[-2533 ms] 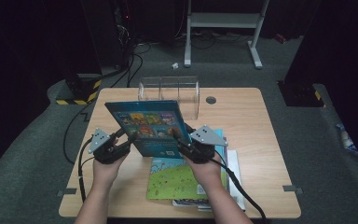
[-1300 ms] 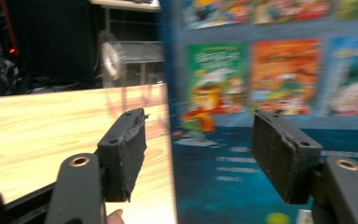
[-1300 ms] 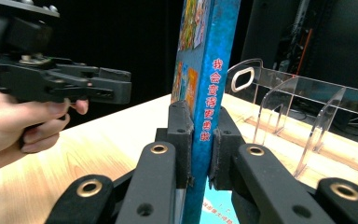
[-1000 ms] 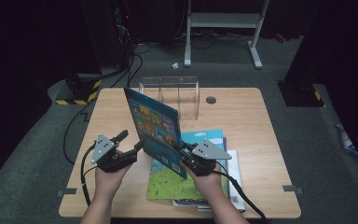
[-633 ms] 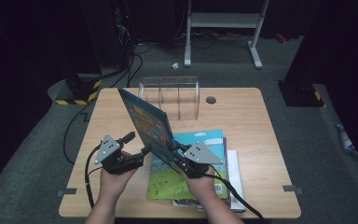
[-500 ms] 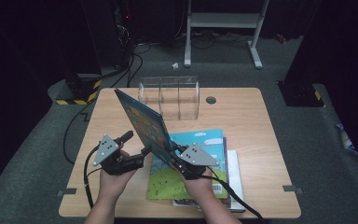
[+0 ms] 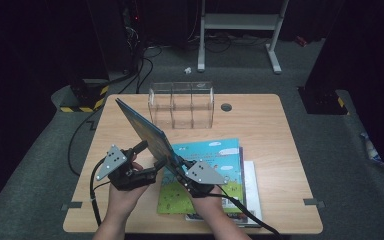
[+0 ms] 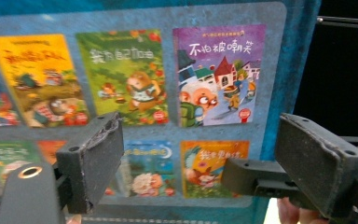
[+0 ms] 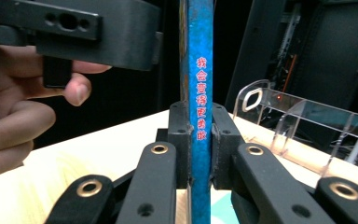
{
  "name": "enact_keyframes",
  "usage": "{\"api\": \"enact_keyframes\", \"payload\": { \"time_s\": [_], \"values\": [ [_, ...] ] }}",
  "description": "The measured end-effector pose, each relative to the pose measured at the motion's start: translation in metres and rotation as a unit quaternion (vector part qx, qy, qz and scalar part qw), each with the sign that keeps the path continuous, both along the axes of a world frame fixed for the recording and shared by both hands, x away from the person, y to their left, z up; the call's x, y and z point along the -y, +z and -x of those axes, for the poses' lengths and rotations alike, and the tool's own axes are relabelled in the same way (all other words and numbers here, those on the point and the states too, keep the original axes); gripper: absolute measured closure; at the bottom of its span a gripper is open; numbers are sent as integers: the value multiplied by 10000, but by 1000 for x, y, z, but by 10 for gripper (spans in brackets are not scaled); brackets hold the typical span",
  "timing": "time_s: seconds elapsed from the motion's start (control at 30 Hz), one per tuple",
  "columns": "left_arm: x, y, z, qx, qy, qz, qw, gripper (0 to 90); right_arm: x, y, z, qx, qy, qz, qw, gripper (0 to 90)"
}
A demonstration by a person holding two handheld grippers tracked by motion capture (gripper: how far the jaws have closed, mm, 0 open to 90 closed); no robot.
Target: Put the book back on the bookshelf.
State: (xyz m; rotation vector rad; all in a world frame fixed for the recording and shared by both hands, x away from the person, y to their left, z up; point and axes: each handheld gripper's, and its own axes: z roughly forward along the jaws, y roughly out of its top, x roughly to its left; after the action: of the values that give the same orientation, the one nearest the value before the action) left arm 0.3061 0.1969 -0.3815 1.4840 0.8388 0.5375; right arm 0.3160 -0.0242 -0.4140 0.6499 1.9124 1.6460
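A blue picture book (image 7: 141, 129) stands on edge above the table, tilted, its top corner toward the far left. My right gripper (image 7: 178, 167) is shut on its lower spine; in the right gripper view both jaws clamp the blue spine (image 9: 199, 116) with red characters. My left gripper (image 7: 147, 160) is open just left of the book. In the left gripper view, the back cover (image 8: 168, 84) with several small cover pictures lies beyond the open left gripper (image 8: 205, 163), and nothing is between the jaws.
A stack of picture books (image 7: 220, 157) lies flat on the wooden table (image 7: 265, 125) under my right hand. A clear acrylic rack (image 7: 182, 102) stands at the far edge, also seen as the rack (image 9: 307, 121). A round grommet (image 7: 225, 107) sits beside it.
The book has swung from facing up, held by both grippers, to standing edge-on and leaning left. The left gripper let go and now stands open beside the back cover.
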Motion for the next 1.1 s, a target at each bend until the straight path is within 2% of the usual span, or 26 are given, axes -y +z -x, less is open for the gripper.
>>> {"api": "enact_keyframes", "payload": {
  "time_s": [0.13, 0.2, 0.37, 0.57, 0.73, 0.83, 0.93, 1.0, 1.1],
  "values": [
    [7, -1, 2, 2, -106, -1, 9999, 158, -3, -4, 0, -79, 73, -25, 9999, 798],
    [7, -1, 2, 18, -50, -44, 10000, 159, -4, -5, 0, -128, 87, -27, 9999, 796],
    [11, -2, 2, -8, -99, -52, 9999, 154, -5, -5, -2, -190, 73, -84, 9998, 794],
    [12, -3, 3, 0, 26, -62, 10000, 145, -9, -6, -1, -240, 115, -102, 9996, 776],
    [13, -2, 5, 31, 301, -129, 9995, 139, -11, -7, 0, -280, 188, -103, 9994, 753],
    [12, -2, 5, 35, 283, -116, 9995, 133, -11, -7, 1, -307, 239, -59, 9992, 718],
    [11, -3, 5, 28, 311, -147, 9994, 131, -10, -9, 3, -461, 328, 40, 9984, 654],
    [10, -3, 5, 34, 309, -156, 9994, 128, -9, -11, 3, -483, 354, 76, 9982, 644],
    [10, -3, 5, 33, 318, -170, 9993, 124, -6, -16, 3, -642, 390, 170, 9970, 630]
  ]
}}
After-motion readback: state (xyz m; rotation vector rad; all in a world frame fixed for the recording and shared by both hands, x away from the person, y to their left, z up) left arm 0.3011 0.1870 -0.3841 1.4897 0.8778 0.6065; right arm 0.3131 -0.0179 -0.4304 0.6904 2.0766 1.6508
